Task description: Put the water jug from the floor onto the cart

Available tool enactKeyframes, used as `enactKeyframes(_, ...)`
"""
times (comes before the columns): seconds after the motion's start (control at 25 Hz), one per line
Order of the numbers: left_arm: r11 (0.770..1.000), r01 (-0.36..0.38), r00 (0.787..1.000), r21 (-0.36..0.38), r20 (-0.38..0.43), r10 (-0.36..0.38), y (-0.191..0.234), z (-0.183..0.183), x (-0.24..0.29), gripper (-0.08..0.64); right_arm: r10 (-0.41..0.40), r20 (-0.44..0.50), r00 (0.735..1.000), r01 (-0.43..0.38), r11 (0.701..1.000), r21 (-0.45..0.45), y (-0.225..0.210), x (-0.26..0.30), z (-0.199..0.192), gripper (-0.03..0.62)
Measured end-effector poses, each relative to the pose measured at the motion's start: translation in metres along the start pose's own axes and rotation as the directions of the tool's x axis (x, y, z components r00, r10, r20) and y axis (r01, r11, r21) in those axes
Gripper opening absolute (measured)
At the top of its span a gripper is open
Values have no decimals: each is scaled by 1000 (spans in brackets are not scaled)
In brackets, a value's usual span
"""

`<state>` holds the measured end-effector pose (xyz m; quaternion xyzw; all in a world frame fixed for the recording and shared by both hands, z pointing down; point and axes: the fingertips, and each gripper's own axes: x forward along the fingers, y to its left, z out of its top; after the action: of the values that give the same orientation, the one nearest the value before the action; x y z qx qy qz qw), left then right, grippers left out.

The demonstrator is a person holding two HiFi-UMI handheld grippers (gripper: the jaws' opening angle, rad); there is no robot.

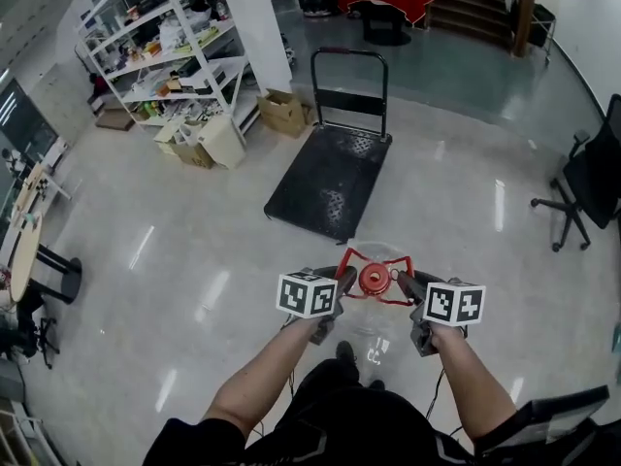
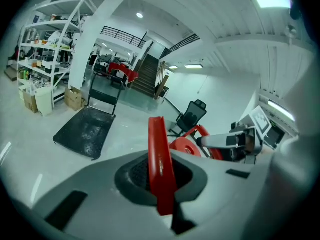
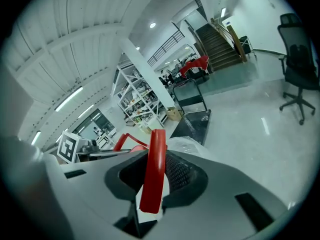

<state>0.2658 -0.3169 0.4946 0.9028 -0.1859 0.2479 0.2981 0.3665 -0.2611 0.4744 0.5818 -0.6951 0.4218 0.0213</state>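
The water jug [image 1: 375, 326] is held up between the two grippers, near the person's body and short of the cart [image 1: 330, 178], which lies on the floor well beyond the fingers. From the head view, the jug is seen from above as a clear body with a red cap [image 1: 375, 279], with the left gripper [image 1: 342, 282] just to its left and the right gripper [image 1: 406, 285] just to its right. Whether the fingers are clenched cannot be made out from that view.

That is settled by the gripper views. In the left gripper view, a strip of the jug's red handle [image 2: 160, 164] is seen clenched between the left fingers, standing nearly upright. The cap and the right gripper are shown just past it to the right. In the right gripper view, another strip of the handle is seen grasped between the right fingers, slightly tilted, with a white patch under its lower end. The clear shoulder of the jug appears just beyond the fingers, and the left gripper's marker cube [image 3: 70, 146] to their left.

The cart's flat black deck and upright push bar are shown whole only in the head view. White shelving [image 1: 160, 51], cardboard boxes [image 1: 281, 112] and an office chair [image 1: 592, 183] are also seen there, all well away from the fingers.
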Motion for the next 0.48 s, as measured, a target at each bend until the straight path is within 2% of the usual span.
enactKeyframes(0.12,1000,5,999,-3,35,-5,28,38,26,8,8,3,1000,-8,1000,-21,-18,36,41,80)
enactKeyframes(0.32,1000,14,999,10,38,-14,69,96,59,8,-6,1,1000,6,1000,-10,-35,87,98,80)
enactKeyframes(0.48,1000,-9,998,10,63,8,106,146,77,8,15,1,1000,-15,1000,-16,-42,130,148,80)
